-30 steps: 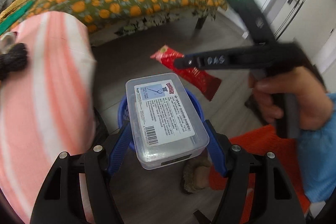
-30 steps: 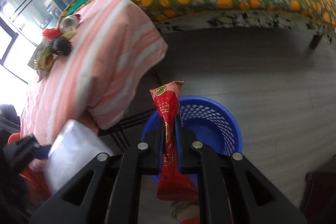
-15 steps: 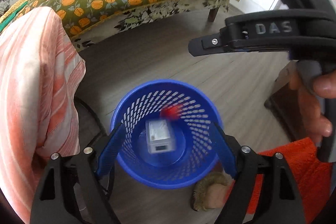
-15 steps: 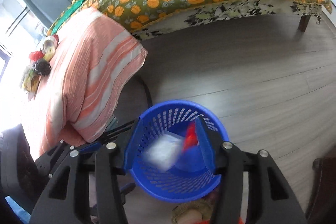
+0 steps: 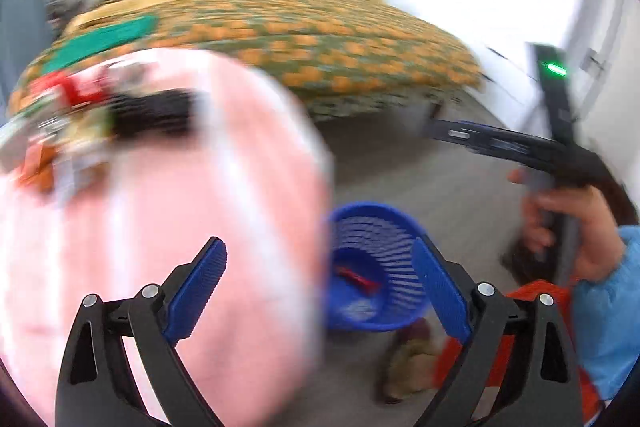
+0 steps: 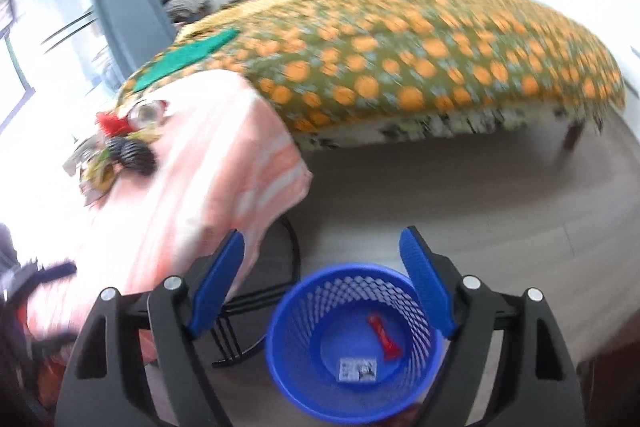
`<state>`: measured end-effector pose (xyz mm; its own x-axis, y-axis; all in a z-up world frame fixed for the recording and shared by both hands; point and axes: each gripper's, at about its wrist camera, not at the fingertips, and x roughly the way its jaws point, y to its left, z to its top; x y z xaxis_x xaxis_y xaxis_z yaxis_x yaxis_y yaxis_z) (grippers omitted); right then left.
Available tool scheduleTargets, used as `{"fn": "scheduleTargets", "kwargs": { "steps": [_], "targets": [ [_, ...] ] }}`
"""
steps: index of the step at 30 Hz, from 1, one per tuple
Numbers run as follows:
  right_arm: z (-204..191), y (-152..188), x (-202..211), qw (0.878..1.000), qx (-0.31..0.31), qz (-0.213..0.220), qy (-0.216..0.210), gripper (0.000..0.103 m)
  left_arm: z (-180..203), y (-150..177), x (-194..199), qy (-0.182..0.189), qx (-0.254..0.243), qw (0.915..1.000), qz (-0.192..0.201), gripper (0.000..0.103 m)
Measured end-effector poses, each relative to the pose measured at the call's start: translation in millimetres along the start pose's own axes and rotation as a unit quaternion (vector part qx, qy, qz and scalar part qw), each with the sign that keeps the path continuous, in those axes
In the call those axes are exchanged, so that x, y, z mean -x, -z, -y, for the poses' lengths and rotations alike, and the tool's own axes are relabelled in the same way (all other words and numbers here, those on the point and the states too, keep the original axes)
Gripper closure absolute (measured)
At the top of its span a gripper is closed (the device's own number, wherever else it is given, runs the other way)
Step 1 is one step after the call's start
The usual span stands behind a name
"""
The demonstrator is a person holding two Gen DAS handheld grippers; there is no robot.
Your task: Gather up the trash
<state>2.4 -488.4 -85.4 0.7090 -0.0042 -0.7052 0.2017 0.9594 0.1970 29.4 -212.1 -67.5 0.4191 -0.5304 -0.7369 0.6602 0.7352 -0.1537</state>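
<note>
The orange-dotted bedspread [image 6: 400,67] is filling the background while the pink striped cloth [image 6: 208,195] is carrying a heap of litter [image 6: 120,143] on top (too blurred in the left view to sort out). Below it the blue basket [image 6: 316,291] is standing on the floor, holding the red wrapper [image 6: 385,337] and the clear plastic box [image 6: 357,369] on its bottom. You are holding your left gripper [image 5: 320,291] and your right gripper [image 6: 322,279] with jaws spread wide — both gripping nothing.
</note>
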Motion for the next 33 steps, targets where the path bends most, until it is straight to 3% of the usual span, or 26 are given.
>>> {"fn": "scheduleTargets", "kwargs": {
  "steps": [4, 7, 13, 17, 22, 25, 33],
  "targets": [
    [-55, 1, -2, 0.998, 0.053, 0.013, -0.032, 0.024, -76, 15, 7, -0.075, 0.068, 0.9948, -0.011, 0.010],
    [-102, 7, -11, 0.994, 0.092, 0.004, -0.066, 0.024, -129, 22, 6, -0.127, 0.109, 0.9855, -0.029, 0.010],
    [-194, 21, -38, 0.982, 0.158, -0.023, -0.102, 0.024, -199, 20, 13, -0.176, 0.146, 0.9729, -0.036, 0.009],
    [-238, 22, -57, 0.979, 0.176, -0.031, -0.101, 0.024, -224, 18, 5, -0.198, 0.135, 0.9698, -0.044, 0.006],
    [-265, 23, -84, 0.977, 0.183, -0.049, -0.095, 0.024, -248, 4, -6, -0.196, 0.114, 0.9729, -0.047, 0.004],
    [-273, 26, -95, 0.977, 0.190, -0.053, -0.080, 0.024, -264, -2, -12, -0.196, 0.126, 0.9712, -0.048, 0.004],
    [-271, 29, -109, 0.978, 0.192, -0.053, -0.063, 0.023, -262, -2, -15, -0.199, 0.124, 0.9710, -0.049, 0.004]
  ]
}}
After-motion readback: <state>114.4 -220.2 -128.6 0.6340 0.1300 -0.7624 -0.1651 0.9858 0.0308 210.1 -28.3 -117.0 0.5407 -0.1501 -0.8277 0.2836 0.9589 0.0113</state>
